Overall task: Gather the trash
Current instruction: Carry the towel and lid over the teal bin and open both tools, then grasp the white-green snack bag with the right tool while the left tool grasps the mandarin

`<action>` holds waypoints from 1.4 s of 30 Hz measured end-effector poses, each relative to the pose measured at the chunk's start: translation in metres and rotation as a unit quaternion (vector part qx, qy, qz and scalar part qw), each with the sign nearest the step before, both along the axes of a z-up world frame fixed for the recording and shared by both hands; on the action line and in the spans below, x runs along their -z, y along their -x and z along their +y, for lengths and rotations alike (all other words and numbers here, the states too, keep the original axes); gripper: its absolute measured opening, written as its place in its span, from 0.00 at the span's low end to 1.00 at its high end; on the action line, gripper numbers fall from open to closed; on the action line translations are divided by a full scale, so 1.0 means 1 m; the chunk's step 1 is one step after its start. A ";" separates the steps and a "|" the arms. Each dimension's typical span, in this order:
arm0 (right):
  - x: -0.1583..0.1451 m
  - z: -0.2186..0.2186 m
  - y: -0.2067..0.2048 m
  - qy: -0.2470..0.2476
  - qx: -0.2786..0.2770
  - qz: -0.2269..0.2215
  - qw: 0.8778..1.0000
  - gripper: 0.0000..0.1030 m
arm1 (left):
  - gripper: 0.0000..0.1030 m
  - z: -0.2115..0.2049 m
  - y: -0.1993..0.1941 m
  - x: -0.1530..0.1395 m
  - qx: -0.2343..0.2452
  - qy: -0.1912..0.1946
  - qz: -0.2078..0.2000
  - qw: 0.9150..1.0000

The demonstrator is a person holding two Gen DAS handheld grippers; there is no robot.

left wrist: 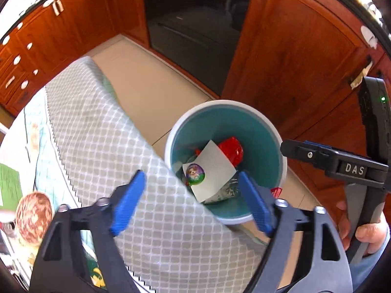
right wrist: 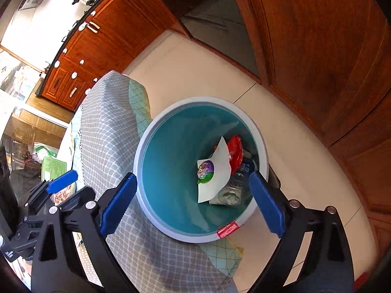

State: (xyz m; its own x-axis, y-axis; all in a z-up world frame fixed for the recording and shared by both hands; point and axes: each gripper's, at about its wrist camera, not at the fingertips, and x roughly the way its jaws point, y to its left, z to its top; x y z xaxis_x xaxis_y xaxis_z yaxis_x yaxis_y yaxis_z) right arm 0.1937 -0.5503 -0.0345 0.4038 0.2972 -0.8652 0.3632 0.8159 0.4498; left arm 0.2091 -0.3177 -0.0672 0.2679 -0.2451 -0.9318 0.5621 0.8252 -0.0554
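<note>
A teal bin with a pale rim [left wrist: 227, 102] [right wrist: 195, 100] stands on the floor beside the table. In it lie a white paper with a round cartoon sticker [left wrist: 215, 168] [right wrist: 220, 168], a red wrapper [left wrist: 232, 149] [right wrist: 235, 151] and a crumpled clear bottle [left wrist: 227, 190] [right wrist: 234, 193]. My left gripper [left wrist: 191, 173] is open and empty, straddling the table's edge and the bin's near side. My right gripper [right wrist: 192, 176] hangs open and empty over the bin's mouth. A hand [left wrist: 366, 234] holds the right gripper at the right of the left wrist view.
A grey grid-pattern tablecloth [left wrist: 97, 134] [right wrist: 110, 122] hangs over the table edge right next to the bin. Wooden cabinets [left wrist: 293, 61] and a dark oven [left wrist: 195, 24] border the tiled floor [left wrist: 151, 92]. A green packet [left wrist: 8, 183] and a brown-patterned bowl [left wrist: 34, 217] sit on the table.
</note>
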 end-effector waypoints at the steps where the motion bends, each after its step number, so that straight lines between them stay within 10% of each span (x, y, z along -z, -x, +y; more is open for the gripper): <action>1: -0.001 0.002 0.000 -0.001 0.000 -0.002 1.000 0.87 | 0.90 0.006 0.002 -0.002 -0.005 0.001 -0.003 1.000; 18: -0.027 0.125 0.005 0.021 -0.122 -0.040 0.992 0.87 | 0.94 0.157 0.026 -0.013 -0.113 -0.006 -0.012 0.994; 42: -0.011 0.377 -0.004 0.115 -0.371 -0.002 0.922 0.87 | 0.95 0.378 0.037 0.019 -0.268 -0.006 -0.003 0.963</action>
State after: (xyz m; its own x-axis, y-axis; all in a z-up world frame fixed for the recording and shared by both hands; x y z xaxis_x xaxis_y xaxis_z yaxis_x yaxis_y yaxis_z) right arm 0.1981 -0.1731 -0.0238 0.1666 0.3008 -0.9390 -0.3335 0.9134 0.2334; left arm 0.1719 0.0606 -0.0858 0.3586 -0.0604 -0.9315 0.0560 0.9975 -0.0431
